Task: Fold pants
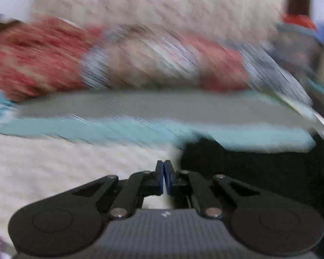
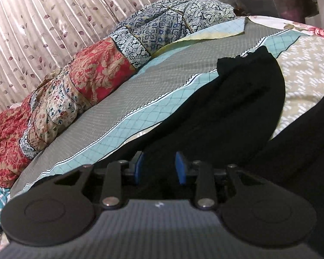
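left gripper (image 1: 163, 178) fingers pressed together on nothing amid heavy motion blur; right gripper (image 2: 161, 168) fingers narrowly parted over black pants (image 2: 237, 108), contact hard to judge, on the bed (image 2: 140, 82).

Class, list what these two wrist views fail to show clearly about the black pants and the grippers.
- Left wrist view: motion blur smears the black pants beyond the shut left gripper.
- Right wrist view: the right gripper body hides the pants' near end; whether its parted blue pads press the cloth is unclear.

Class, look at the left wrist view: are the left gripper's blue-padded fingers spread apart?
No: the left gripper has its blue pads pressed together, nothing visible between them.
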A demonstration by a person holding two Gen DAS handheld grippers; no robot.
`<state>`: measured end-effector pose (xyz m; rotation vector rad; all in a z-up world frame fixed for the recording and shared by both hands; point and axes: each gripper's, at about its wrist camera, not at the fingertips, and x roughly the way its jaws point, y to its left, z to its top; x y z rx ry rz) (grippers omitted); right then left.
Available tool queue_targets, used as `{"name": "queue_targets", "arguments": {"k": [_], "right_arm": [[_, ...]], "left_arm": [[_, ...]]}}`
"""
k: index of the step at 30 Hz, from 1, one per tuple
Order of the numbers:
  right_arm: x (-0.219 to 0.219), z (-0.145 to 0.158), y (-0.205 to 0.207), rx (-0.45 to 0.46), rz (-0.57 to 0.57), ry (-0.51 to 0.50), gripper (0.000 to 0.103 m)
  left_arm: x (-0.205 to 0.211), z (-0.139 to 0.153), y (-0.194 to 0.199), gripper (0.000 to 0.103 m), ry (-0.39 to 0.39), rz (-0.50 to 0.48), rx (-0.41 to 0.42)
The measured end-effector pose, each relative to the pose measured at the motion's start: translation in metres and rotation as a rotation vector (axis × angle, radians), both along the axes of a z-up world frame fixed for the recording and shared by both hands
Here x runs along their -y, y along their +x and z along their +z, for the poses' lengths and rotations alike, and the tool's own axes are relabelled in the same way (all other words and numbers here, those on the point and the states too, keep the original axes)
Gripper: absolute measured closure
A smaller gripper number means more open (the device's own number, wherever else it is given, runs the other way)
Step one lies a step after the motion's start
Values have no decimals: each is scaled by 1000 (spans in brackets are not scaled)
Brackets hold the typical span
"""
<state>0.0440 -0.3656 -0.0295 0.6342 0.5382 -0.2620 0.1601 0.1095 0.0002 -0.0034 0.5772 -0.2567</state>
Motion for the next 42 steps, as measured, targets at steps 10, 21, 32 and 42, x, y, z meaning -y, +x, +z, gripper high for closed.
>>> {"name": "queue_targets", "arguments": {"k": [10, 21, 32, 42], "right_arm": [[0, -18, 0, -36, -16, 91, 67], [-1, -17, 3, -45, -1, 84, 67], [-5, -23, 3, -55, 9, 101, 67], [0, -23, -2, -60, -9, 103, 67]], "left_arm": [[-30, -38, 61, 97, -212, -8, -327], [21, -79, 86, 57, -337, -129, -469], [62, -76, 65, 86, -235, -184, -388], [-31, -14, 56, 99, -314, 69, -161]]}}
